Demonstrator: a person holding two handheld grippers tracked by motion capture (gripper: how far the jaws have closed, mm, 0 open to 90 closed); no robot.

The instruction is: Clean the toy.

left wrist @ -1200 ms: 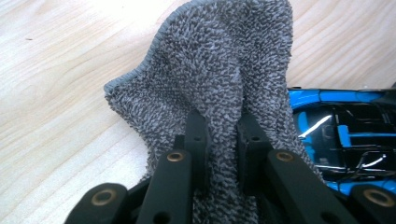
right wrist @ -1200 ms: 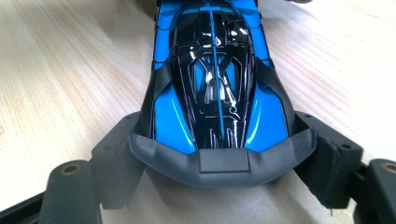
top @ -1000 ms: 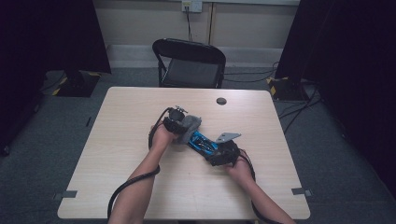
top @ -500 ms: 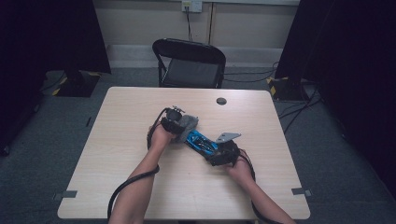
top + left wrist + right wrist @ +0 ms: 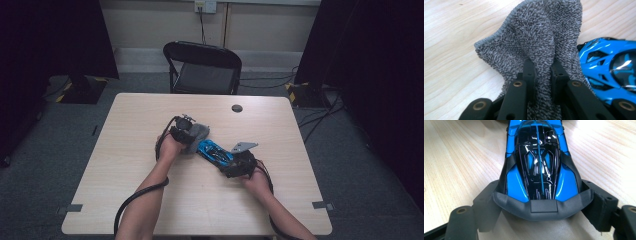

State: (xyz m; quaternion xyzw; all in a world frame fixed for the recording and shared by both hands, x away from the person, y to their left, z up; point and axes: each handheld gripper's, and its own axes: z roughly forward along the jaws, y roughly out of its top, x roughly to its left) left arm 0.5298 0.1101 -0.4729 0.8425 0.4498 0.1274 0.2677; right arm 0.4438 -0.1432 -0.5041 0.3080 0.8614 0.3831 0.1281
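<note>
Cloth (image 5: 541,40) is being pinched tight in the left gripper (image 5: 187,134) and has shifted a little along the front of the car (image 5: 214,152) since a second ago. Right gripper (image 5: 239,164) is clamping the car's rear at mid-table (image 5: 150,200), unmoved. Wiping is probably going on.

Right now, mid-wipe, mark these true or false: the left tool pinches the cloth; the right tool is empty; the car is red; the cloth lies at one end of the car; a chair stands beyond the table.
1. The left tool pinches the grey cloth: true.
2. The right tool is empty: false, its jaws clasp the toy car at one end.
3. The car is red: false, it is blue and black.
4. The cloth lies at one end of the car: true.
5. A chair stands beyond the table: true.
</note>
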